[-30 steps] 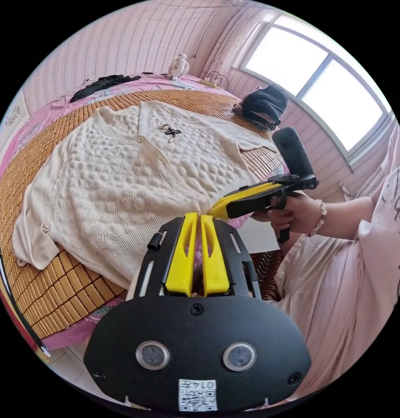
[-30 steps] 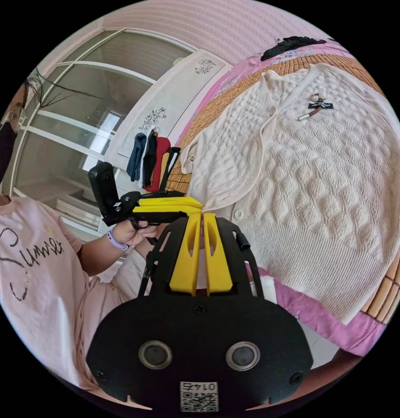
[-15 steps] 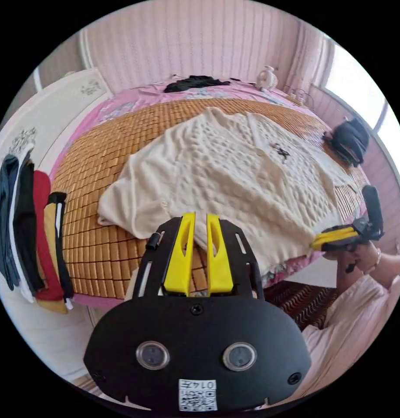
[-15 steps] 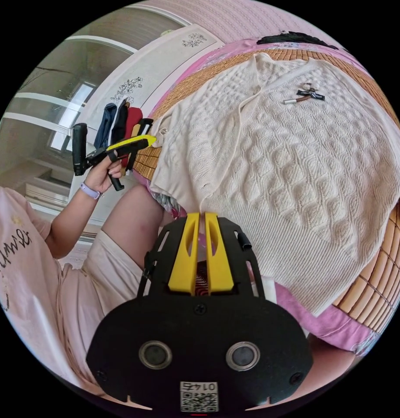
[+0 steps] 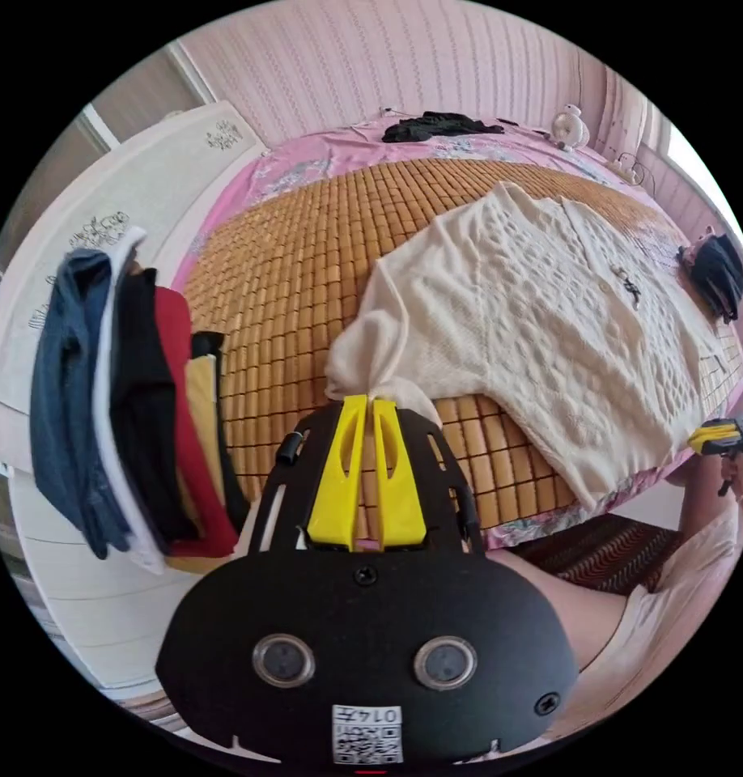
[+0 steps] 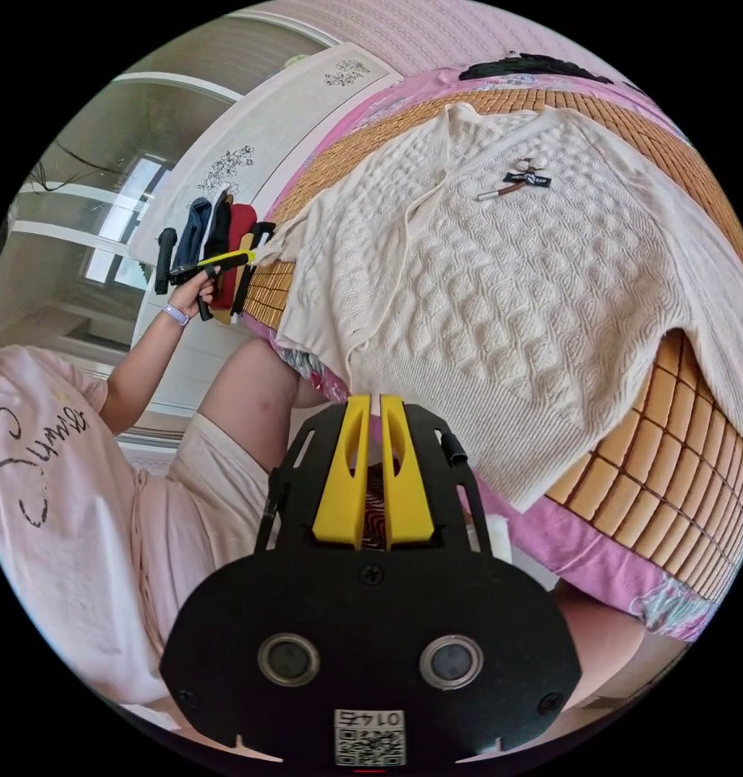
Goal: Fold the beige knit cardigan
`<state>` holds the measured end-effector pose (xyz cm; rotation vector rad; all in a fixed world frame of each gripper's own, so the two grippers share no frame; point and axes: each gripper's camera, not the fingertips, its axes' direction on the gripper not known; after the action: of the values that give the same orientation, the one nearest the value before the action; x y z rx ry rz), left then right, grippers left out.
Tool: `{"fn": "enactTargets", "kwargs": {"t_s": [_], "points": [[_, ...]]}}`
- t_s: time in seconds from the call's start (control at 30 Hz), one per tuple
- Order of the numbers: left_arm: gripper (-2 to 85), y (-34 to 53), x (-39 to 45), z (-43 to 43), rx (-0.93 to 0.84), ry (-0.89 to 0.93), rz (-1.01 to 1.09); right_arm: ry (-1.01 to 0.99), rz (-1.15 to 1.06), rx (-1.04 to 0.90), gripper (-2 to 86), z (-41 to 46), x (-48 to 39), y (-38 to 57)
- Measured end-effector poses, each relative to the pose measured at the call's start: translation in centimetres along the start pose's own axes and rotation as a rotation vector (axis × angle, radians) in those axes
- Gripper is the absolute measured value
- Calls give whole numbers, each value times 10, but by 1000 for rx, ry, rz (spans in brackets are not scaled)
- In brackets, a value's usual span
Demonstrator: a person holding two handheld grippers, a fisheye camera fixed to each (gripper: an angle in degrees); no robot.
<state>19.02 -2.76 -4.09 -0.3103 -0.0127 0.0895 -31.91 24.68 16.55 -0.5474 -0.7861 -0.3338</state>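
Note:
The beige knit cardigan (image 5: 549, 324) lies spread front up on a bamboo mat (image 5: 307, 267) on the bed. My left gripper (image 5: 363, 401) is shut on the cuff of one sleeve, and the fabric bunches at its tips. In the right gripper view the cardigan (image 6: 533, 267) covers the mat, and the left gripper (image 6: 240, 257) holds that sleeve stretched out at the far left. My right gripper (image 6: 371, 398) has its jaws shut just off the ribbed hem, which lies flat. From the left gripper view the right gripper (image 5: 711, 437) hangs beyond the bed edge, apart from the hem.
Several garments (image 5: 121, 405) hang on a white cabinet left of the bed. A black garment (image 5: 440, 125), a small fan (image 5: 567, 125) and a dark bag (image 5: 719, 271) sit at the bed's far sides. The person's leg (image 6: 250, 396) presses the bed edge.
The left gripper left the front hem beside the right gripper, travelled to the sleeve cuff with jaws slightly parted, and shut on it. The right gripper stayed by the hem.

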Motion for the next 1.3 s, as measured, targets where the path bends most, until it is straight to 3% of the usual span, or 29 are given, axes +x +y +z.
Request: {"fn": "enactTargets", "kwargs": {"t_s": [0.13,0.23,0.33,0.5,0.6,0.77,0.8,0.93,1.13,1.3], "points": [[16,-14,-75,-36,-36,-250,-176,82,43,59,98,-32,12,3],[35,-13,-85,-68,98,-238,-219,173,100,102,86,-56,25,5],[40,-15,-61,-73,169,-122,-148,330,182,193,72,-87,42,8],[33,-18,13,-32,130,223,19,536,425,398,81,-147,90,15],[17,-18,67,-4,80,376,117,701,550,426,98,-170,120,14],[6,-28,128,32,1,457,191,787,695,267,86,-161,169,-2],[5,-30,132,36,-14,467,200,808,617,312,69,-162,165,-5],[-3,-35,140,42,0,415,239,999,527,186,14,-158,177,-27],[-9,-41,137,49,-26,486,301,990,619,184,3,-175,211,-45],[-10,-40,141,58,-45,607,336,1118,641,26,1,-167,226,-55]]}}
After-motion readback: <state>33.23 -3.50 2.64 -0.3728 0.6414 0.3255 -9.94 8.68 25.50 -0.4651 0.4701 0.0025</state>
